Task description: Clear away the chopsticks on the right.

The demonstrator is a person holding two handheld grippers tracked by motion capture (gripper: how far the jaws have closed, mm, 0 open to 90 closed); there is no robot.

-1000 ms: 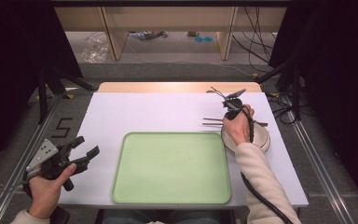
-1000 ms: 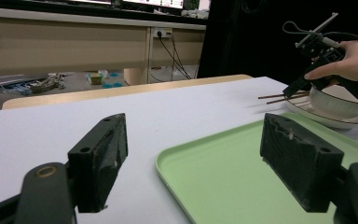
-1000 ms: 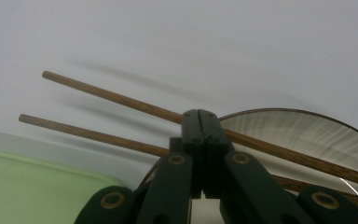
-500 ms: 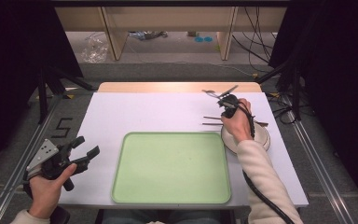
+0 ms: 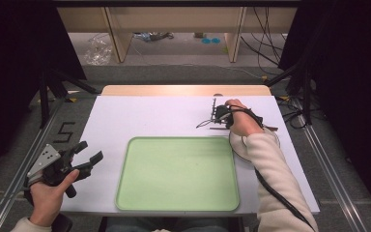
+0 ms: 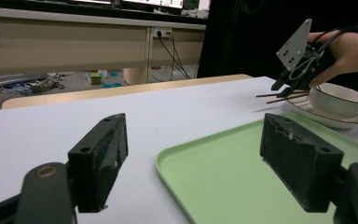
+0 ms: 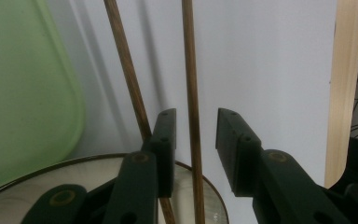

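Two brown chopsticks (image 7: pixel 190 70) lie side by side, their ends resting on a white plate (image 7: pixel 74 186). My right gripper (image 7: pixel 196 126) stands open around one chopstick; the other chopstick (image 7: pixel 126 60) runs just outside its left jaw. In the high view the right gripper (image 5: pixel 216 121) sits low over the chopsticks (image 5: pixel 217 128), just beyond the green tray (image 5: pixel 174 174). The left gripper view shows a white bowl (image 6: pixel 338 100) on the plate (image 6: pixel 326 121) beside the right gripper (image 6: pixel 282 86). My left gripper (image 5: pixel 91 151) is held open at the table's front left, with nothing between its jaws (image 6: pixel 191 149).
The tray lies bare in the middle of the white tabletop (image 5: pixel 140 116). A sleeve and a black cable (image 5: pixel 275 193) cross the plate's rim (image 5: pixel 277 140) at the right. A wooden strip (image 5: pixel 183 90) edges the far side of the table.
My right gripper has come down and to the left, from above the bowl to the chopsticks, and now straddles one. The left gripper has stayed put.
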